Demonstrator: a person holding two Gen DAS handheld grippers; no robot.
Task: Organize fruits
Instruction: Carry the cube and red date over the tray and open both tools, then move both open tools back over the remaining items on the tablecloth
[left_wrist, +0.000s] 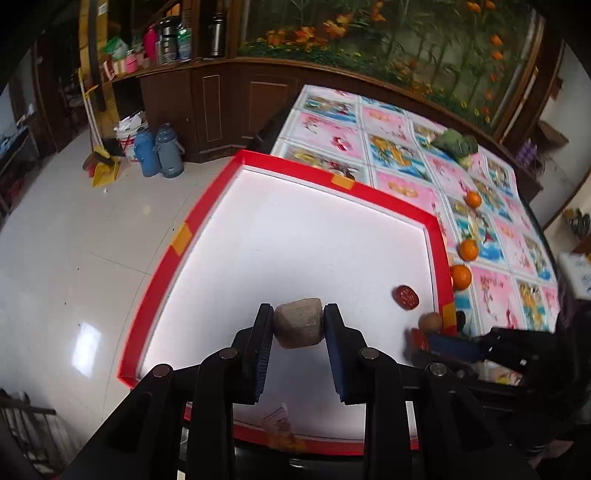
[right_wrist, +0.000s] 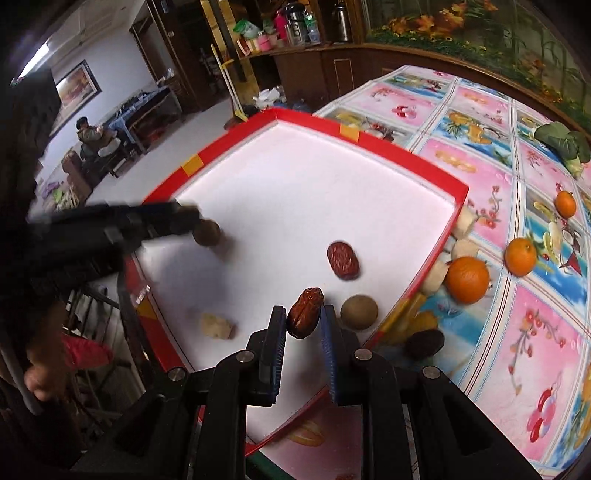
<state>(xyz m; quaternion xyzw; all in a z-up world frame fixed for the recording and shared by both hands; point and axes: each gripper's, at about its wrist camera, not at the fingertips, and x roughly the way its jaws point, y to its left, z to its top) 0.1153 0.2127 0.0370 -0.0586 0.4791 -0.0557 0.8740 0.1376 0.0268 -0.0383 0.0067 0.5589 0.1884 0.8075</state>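
Mid-drop: my left gripper (left_wrist: 299, 326) clamps a rough grey-brown lump (left_wrist: 298, 322), my right gripper (right_wrist: 303, 319) a wrinkled red-brown date (right_wrist: 304, 312), both over the red-rimmed white tray (left_wrist: 295, 236). Next: lower, release.

The red-rimmed tray (right_wrist: 424, 173) lies mostly bare at its middle; oranges (right_wrist: 467, 279) crowd its right rim.

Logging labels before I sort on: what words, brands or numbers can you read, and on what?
None readable.
Red tray: no print visible on its rim or tape patches.
Tablecloth: pictures with gold marks, too blurred.
Bottles on shelf: labels too small.
White bucket: red marks, too small.
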